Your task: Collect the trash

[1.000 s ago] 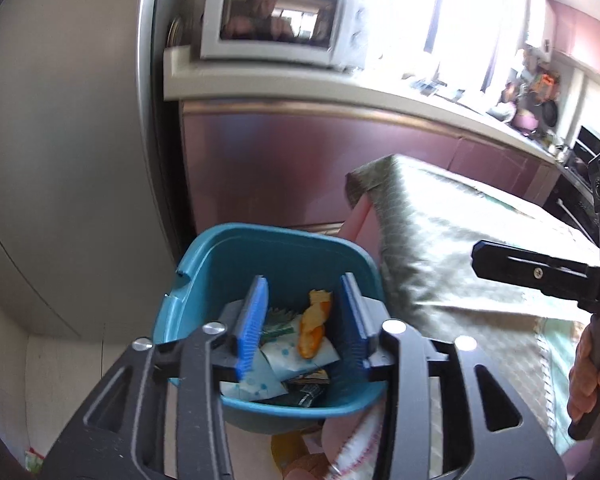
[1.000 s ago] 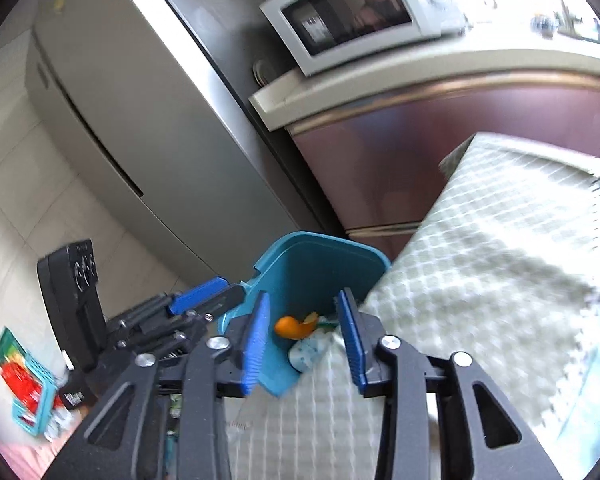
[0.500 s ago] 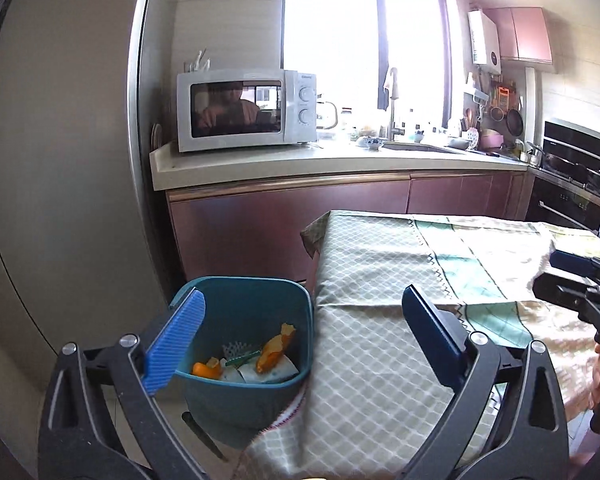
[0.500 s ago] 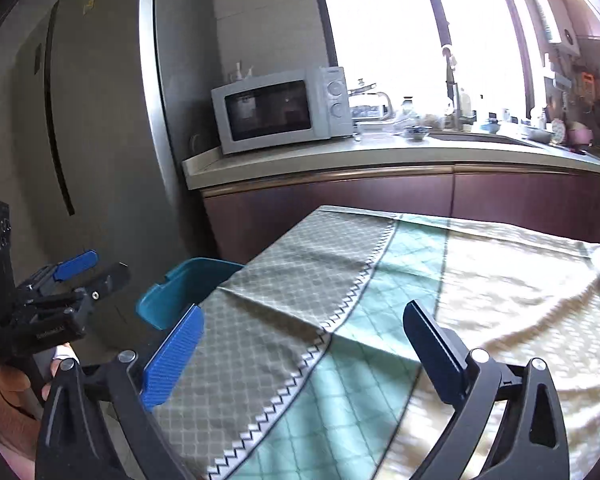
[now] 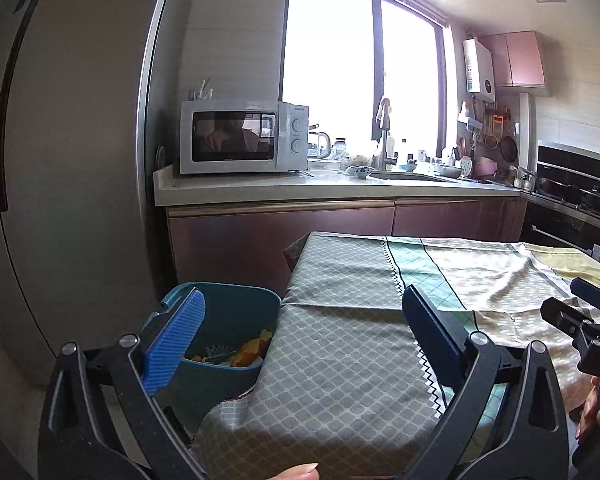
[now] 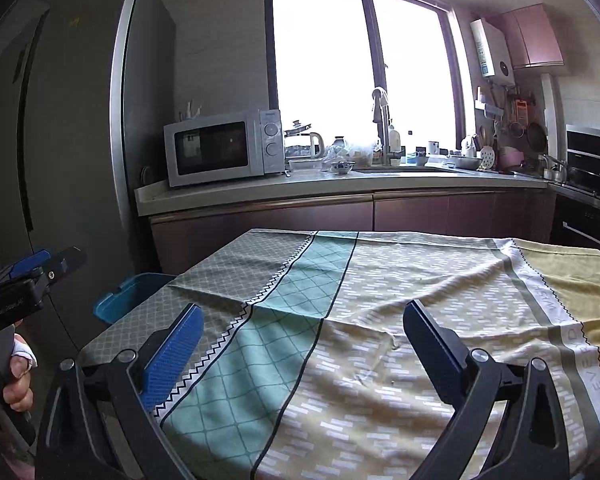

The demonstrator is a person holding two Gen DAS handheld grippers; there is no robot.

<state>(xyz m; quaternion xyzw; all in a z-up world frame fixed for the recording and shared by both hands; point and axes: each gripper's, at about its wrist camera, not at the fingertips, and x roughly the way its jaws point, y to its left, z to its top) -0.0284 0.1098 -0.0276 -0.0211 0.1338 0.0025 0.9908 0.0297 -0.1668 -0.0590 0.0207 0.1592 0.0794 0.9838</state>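
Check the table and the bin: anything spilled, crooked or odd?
Nothing spilled. The tablecloth is creased, and its corner hangs over the rim of the blue bin, covering part of the opening. Peels and wrappers sit inside the bin.

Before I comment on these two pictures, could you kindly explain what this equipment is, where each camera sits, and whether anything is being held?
No robot here: a person carries a two-fingered tool in each hand, each with a forward-looking camera. The left tool is seen from its own camera, blue pads spread wide, nothing between them. Beyond it stands a teal trash bin holding orange peels and wrappers, beside a table under a patterned tablecloth. The right tool is likewise open and empty over that cloth, which appears bare. Behind are a microwave and a fridge.
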